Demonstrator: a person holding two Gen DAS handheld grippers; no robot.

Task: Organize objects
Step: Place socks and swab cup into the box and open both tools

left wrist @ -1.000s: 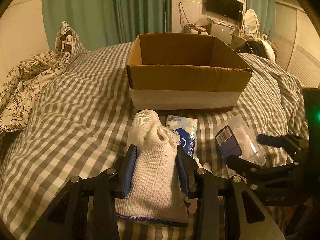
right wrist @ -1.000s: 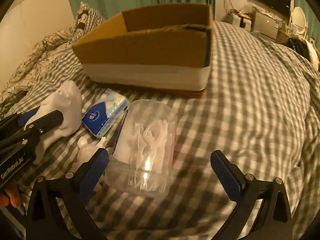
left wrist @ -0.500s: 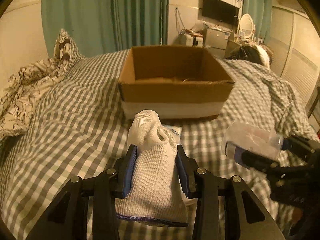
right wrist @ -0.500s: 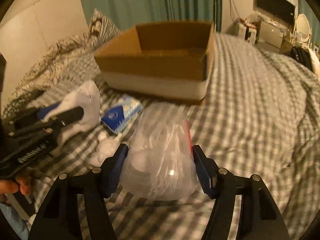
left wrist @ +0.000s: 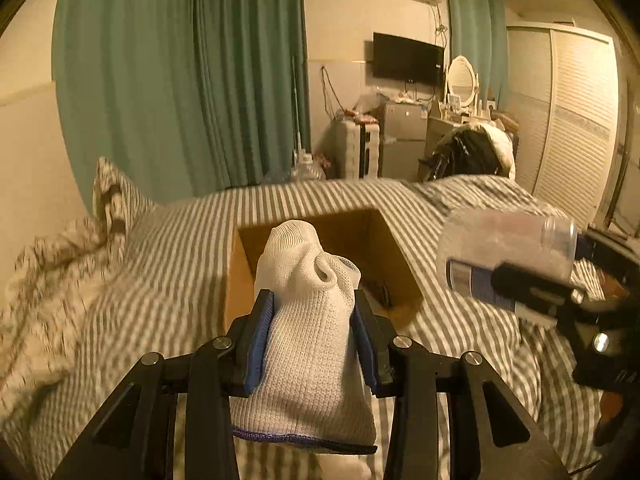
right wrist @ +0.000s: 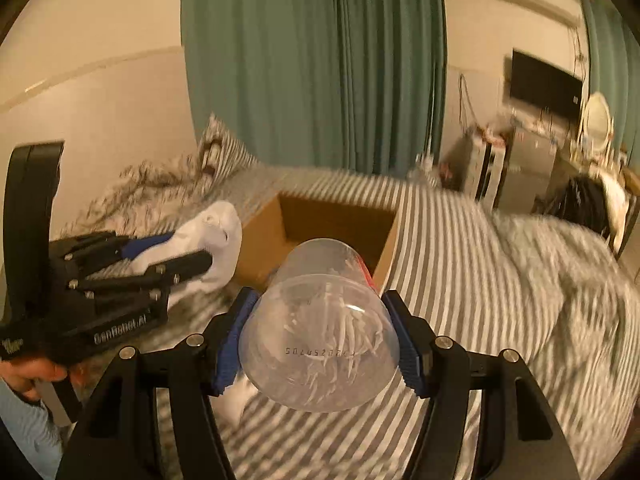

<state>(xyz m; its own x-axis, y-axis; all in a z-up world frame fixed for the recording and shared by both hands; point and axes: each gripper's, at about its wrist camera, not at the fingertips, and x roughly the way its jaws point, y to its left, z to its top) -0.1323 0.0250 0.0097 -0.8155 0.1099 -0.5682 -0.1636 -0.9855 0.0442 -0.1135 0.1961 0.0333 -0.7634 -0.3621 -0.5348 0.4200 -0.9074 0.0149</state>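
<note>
My left gripper (left wrist: 313, 320) is shut on a white knitted sock (left wrist: 308, 332) and holds it in the air in front of the open cardboard box (left wrist: 236, 280). My right gripper (right wrist: 318, 332) is shut on a clear plastic jar of cotton swabs (right wrist: 320, 332), lifted above the bed, its base facing the camera. The box (right wrist: 320, 220) lies just beyond the jar. The sock (right wrist: 208, 240) and the left gripper (right wrist: 176, 256) show at the left of the right wrist view. The jar (left wrist: 508, 256) and right gripper show at the right of the left wrist view.
The bed has a grey checked duvet (left wrist: 160, 272) with a floral blanket (left wrist: 36, 280) and a pillow at the left. Green curtains (left wrist: 180, 80), a TV, a small fridge and a dresser stand beyond the bed. A white item (right wrist: 236, 400) lies on the bed under the jar.
Both grippers have risen well above the bed and moved toward the box. The right gripper closed on the jar and lifted it. The tissue pack has dropped out of view.
</note>
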